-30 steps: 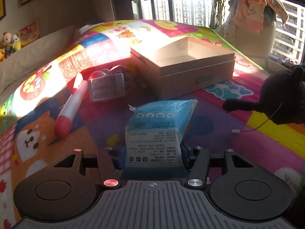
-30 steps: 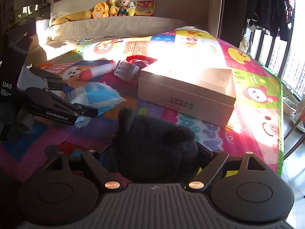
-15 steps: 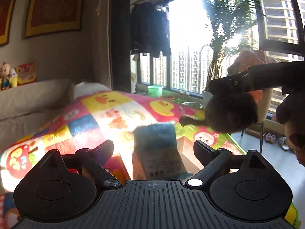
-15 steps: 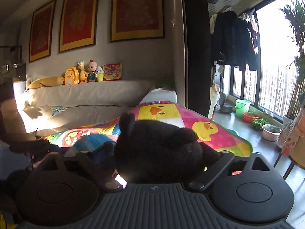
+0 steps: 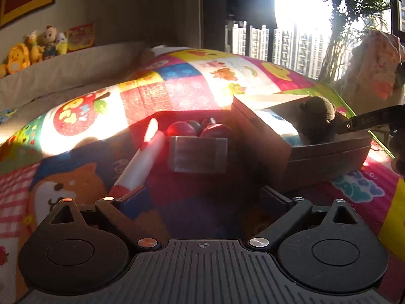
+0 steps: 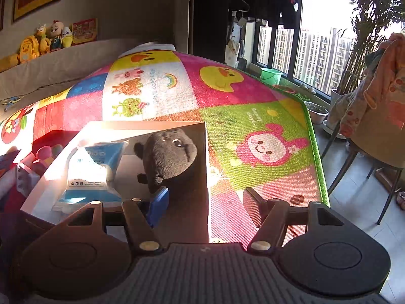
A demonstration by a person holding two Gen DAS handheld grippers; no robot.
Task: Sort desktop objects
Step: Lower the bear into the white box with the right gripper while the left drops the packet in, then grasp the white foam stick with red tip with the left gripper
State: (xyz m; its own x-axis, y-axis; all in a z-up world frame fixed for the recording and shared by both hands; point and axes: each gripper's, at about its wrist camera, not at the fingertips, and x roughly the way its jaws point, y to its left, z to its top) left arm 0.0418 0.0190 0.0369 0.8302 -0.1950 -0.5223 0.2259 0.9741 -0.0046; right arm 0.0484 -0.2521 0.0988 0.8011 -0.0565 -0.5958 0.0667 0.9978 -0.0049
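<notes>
Both grippers gape wide, empty: left gripper [image 5: 200, 202] low over the mat [image 5: 192, 93], right gripper [image 6: 205, 202] above the box [image 6: 114, 126] rim. Plush [image 6: 169, 157] and blue pack [image 6: 96, 167] lie in the box, both likely soft and light. The marker [image 5: 144, 162], probably stiff and light, wants a mid-barrel grip; the grey case [image 5: 197, 154] and red balls [image 5: 182, 129] are dim, half hidden.

The left wrist camera sits low over the play mat [image 5: 192, 93], facing the window, the open box [image 5: 326, 152] ahead to its right. The right wrist camera looks down into that box [image 6: 206, 177] from close above. Both share the box, mat and window.
</notes>
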